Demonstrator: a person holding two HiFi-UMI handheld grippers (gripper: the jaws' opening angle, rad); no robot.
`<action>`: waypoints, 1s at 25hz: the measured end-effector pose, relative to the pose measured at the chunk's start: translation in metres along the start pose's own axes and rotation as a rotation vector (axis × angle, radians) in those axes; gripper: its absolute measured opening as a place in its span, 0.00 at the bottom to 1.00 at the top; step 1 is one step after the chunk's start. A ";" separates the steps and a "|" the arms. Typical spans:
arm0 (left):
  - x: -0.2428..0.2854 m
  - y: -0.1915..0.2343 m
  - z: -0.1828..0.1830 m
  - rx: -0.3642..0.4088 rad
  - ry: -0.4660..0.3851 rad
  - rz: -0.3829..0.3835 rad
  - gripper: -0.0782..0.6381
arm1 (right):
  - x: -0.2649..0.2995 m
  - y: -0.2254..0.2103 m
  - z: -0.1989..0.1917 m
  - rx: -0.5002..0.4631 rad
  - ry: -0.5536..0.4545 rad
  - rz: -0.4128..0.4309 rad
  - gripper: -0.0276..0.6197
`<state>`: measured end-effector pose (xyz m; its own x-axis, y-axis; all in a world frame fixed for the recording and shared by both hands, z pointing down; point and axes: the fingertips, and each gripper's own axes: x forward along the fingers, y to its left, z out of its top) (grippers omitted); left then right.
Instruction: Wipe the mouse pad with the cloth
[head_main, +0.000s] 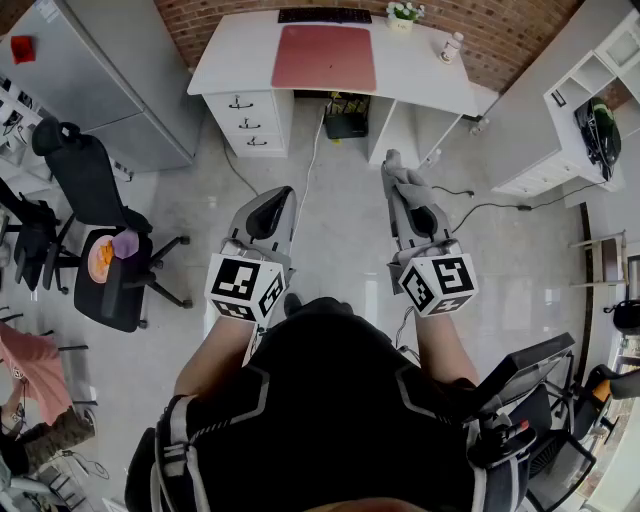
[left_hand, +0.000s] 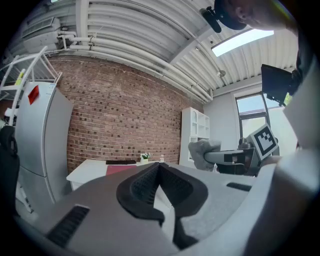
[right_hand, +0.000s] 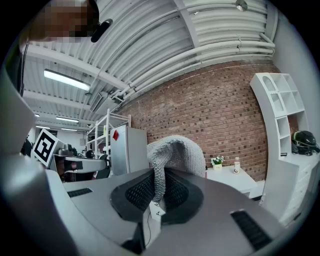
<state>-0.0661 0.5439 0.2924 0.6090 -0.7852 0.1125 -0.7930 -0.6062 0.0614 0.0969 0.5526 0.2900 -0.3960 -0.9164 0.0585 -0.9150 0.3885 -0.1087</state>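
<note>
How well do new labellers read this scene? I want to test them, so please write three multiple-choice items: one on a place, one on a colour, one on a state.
1. Where does the mouse pad lie?
A. on a sofa
B. on the white desk
C. in a bucket

2. What colour is the cloth?
A. grey
B. yellow
C. blue

3. How is the left claw?
A. wide open
B. shut on a pen
C. shut, with nothing in it

Answers:
1 B: the head view shows the red pad on the desktop, next to the keyboard.
2 A: grey knit hangs pinched in the right claw.
3 C: in the left gripper view it is closed tip to tip, with nothing between.
</note>
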 end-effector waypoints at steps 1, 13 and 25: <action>-0.001 0.002 0.001 -0.003 -0.001 0.011 0.11 | 0.000 0.000 0.000 -0.001 0.002 -0.003 0.09; 0.001 0.016 -0.005 -0.042 0.009 0.026 0.11 | 0.012 0.009 0.000 0.038 0.008 0.018 0.09; -0.004 0.057 -0.005 -0.042 0.010 -0.025 0.11 | 0.046 0.043 -0.008 0.048 0.023 0.017 0.09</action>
<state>-0.1140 0.5137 0.3005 0.6283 -0.7686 0.1204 -0.7780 -0.6194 0.1056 0.0388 0.5275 0.2963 -0.4139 -0.9069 0.0791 -0.9035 0.3987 -0.1573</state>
